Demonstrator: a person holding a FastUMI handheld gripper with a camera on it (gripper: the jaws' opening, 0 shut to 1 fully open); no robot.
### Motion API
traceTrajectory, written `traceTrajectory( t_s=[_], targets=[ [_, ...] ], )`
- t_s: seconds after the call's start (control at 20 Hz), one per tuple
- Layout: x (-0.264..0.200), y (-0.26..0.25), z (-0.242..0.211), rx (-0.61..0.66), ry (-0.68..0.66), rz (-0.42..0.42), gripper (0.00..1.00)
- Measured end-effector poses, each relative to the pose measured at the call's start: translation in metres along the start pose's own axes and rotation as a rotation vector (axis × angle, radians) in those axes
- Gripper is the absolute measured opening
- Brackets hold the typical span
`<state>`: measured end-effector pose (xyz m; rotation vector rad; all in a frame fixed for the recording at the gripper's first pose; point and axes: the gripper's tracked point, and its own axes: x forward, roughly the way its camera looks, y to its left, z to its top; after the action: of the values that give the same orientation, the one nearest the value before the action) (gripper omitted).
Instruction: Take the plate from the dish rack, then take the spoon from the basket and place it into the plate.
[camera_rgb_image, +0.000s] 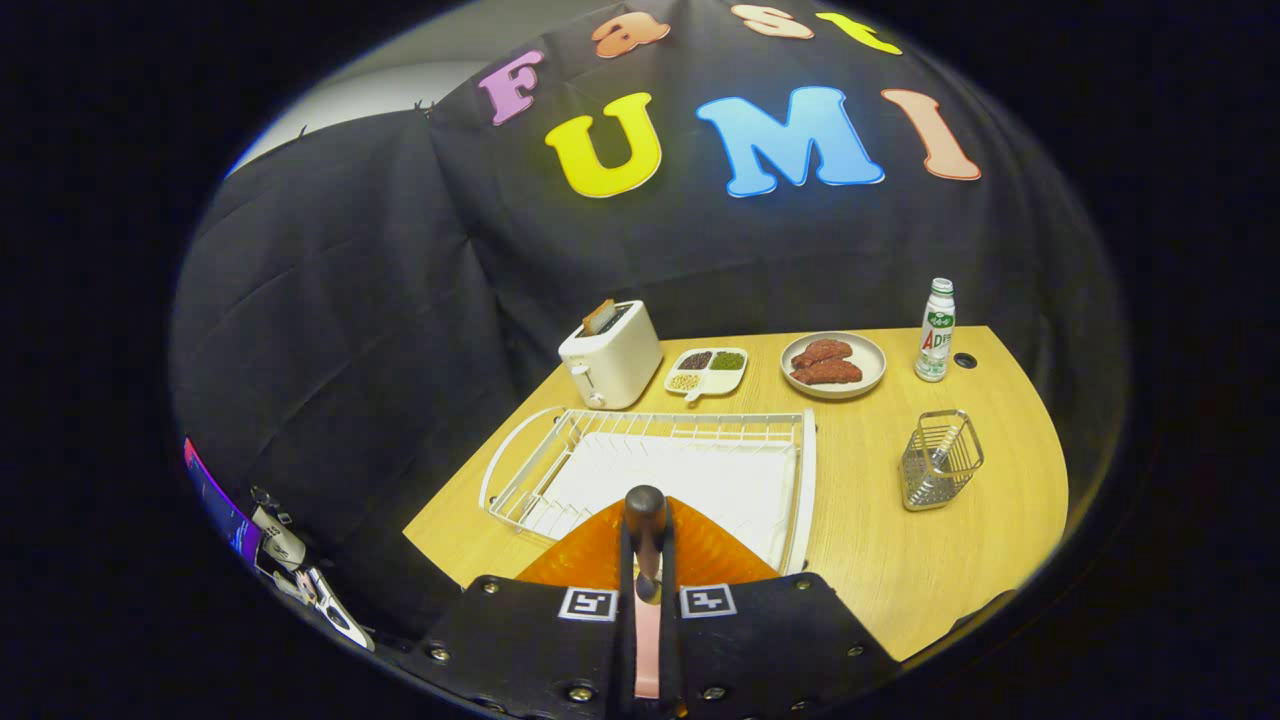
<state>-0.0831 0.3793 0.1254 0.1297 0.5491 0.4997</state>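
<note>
My gripper (646, 540) is shut on the rim of an orange plate (585, 558), which spreads out to both sides of the closed fingers. The plate hangs over the near end of the white wire dish rack (805, 470), hiding that part of it. The rest of the rack's white tray shows beyond the fingers with nothing standing in it. To the right, on the wooden table (880, 560), stands a small metal wire basket (940, 460) with the spoon (938, 458) leaning inside it.
Beyond the rack stand a white toaster (610, 355) with a slice in it, a divided dish of beans (707, 370), and a plate of meat (832, 364). A white bottle (936, 330) stands at the far right, by a cable hole (965, 360).
</note>
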Motion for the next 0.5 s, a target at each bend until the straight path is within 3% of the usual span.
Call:
traceTrajectory(
  t_s=[0.5],
  targets=[
    [0.038,0.030,-0.083,-0.089,0.074,-0.052,0.09]
  ],
)
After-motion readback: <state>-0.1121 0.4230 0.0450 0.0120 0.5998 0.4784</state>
